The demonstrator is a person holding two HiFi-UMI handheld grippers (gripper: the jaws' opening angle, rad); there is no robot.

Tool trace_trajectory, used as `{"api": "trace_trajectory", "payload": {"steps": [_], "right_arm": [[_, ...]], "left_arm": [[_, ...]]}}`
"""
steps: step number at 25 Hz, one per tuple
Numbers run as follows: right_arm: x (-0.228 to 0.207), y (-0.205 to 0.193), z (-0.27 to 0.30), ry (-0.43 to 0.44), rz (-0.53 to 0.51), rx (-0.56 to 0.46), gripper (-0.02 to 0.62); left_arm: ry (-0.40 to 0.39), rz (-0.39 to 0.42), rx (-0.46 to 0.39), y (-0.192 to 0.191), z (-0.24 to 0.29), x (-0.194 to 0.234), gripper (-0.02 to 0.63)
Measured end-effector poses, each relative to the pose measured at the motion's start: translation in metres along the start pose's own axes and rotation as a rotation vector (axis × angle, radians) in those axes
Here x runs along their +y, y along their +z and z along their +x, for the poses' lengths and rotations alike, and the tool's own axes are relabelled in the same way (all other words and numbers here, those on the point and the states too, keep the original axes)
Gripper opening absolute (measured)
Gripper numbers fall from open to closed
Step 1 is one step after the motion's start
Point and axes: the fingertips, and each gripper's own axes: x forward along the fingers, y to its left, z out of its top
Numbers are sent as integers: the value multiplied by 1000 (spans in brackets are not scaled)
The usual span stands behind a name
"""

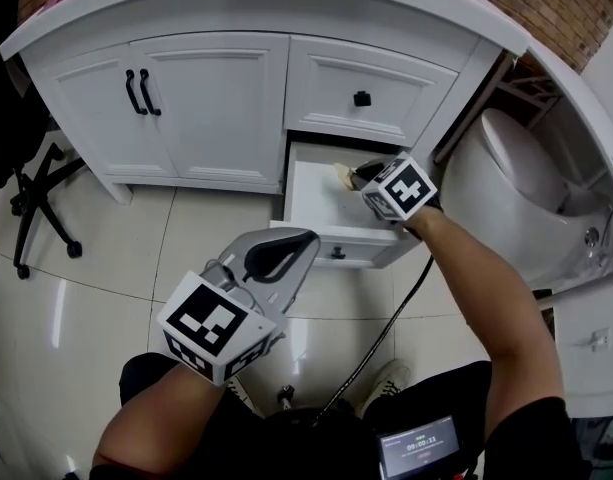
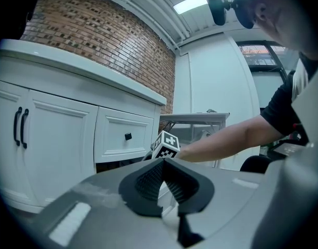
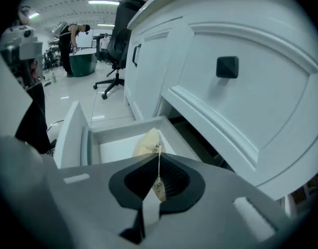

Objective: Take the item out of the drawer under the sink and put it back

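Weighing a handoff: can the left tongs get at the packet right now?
Probably not. The packet is pinched in the right tongs over the open drawer, with only its far end free. The left tongs are shut and hang back short of the drawer, so they'd need to open first.

The tan packet [image 3: 148,145] pinched in my right gripper [image 3: 159,162] has dark print running along its edge. Near the jaws I can make out letters that look like "CAP", but the line farther up is too small to read. The small screen [image 1: 418,448] near my lap shows a row of digits too blurred to read, and the right cube [image 1: 401,190] and left cube [image 1: 214,326] carry only black-and-white square markers.
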Motion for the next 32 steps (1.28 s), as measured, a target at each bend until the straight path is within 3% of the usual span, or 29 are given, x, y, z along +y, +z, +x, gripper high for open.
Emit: {"api": "trace_trajectory", "payload": {"steps": [8,16,22,28,32], "right_arm": [[-4,-21,55,41,-40,154,12],[1,-29,74,94,-5,184,20],[9,-30,75,113,-39,199,43],[5,-17,59,63,-88,172,43],[-5,5,29,-20,-67,79,31]], "left_arm": [[9,-24,6,2,4,4,5],[34,-40,31,-2,-2,12,5],[26,-35,19,0,-2,11,5],[7,-29,7,-2,-4,6,5],[14,-28,9,-4,-6,8,5]]}}
